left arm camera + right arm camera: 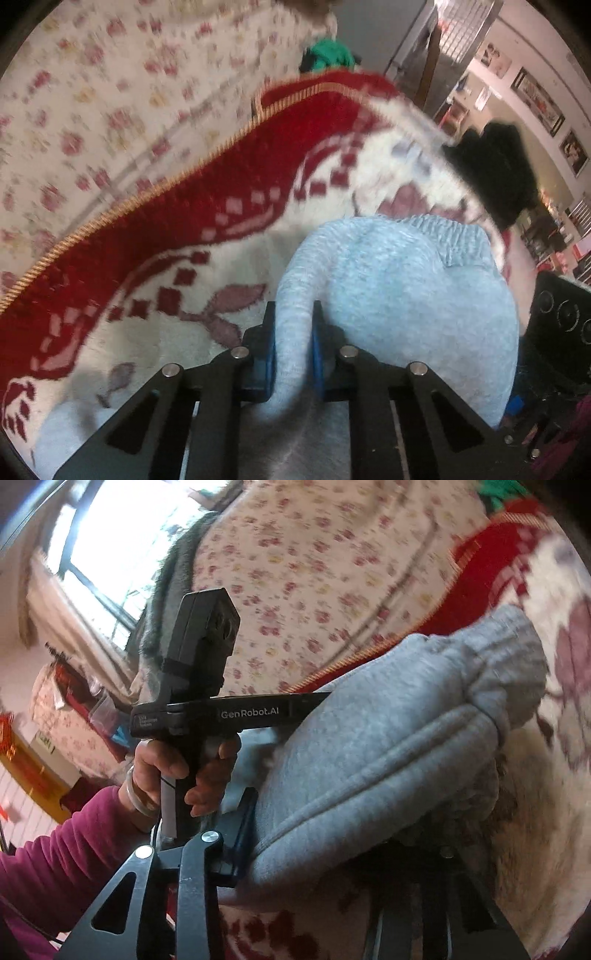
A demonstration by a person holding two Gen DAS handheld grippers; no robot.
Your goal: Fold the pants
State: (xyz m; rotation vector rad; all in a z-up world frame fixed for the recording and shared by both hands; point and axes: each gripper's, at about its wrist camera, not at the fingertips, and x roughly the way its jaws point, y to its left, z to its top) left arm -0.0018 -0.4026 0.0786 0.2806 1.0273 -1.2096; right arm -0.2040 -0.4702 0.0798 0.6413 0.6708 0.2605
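Here the grey pants [399,295] lie bunched on the red-and-cream blanket [184,229], their gathered elastic band lifted clear of the pile. The left gripper [294,343] has its blue-padded jaws nearly closed, pinching a raised fold of the grey fabric between them. The right gripper [332,834] grips a thick roll of the same pants [388,746]; only its left finger [243,834] shows, pressed against the cloth, the other being hidden beneath the fabric. Beside the pants, in the right wrist view, the person's left hand [177,775] clasps the handle of the left gripper [303,698], the sleeve being magenta. Beyond the blanket's gold-trimmed edge lies a floral sheet [92,103], and a black garment [495,173] rests at the blanket's far side.
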